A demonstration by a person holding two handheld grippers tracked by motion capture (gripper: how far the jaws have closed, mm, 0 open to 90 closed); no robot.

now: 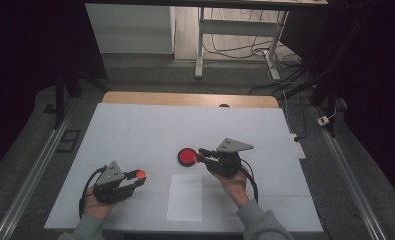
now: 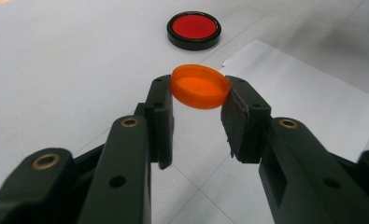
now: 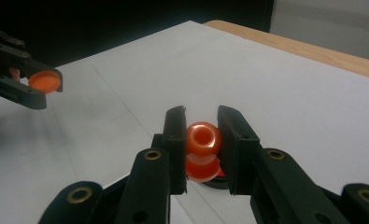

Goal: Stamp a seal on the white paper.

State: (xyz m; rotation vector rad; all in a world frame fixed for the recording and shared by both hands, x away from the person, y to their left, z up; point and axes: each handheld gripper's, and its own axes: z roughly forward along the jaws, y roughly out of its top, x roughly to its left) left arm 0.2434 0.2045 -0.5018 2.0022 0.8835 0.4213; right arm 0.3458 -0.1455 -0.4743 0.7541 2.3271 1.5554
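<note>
In the high view, the left tool (image 1: 136,178) is gripping an orange cap (image 1: 140,174) at about seven o'clock on the white worktop (image 1: 135,130), while the right tool (image 1: 203,155) is pinching a small red-orange piece just beside a black-rimmed red disc (image 1: 187,157) near the centre. In the left gripper view, the jaws are clamping the orange cap (image 2: 200,86) by its rim, the red disc (image 2: 194,30) lying apart at twelve o'clock and a paper sheet (image 2: 303,102) at two o'clock. In the right gripper view, the jaws are squeezing a rounded red-orange bottle (image 3: 202,150), with the left tool (image 3: 46,88) holding the cap (image 3: 44,80) at ten o'clock.

No legible txt, labels, brands or nos. anywhere — nothing to read.
</note>
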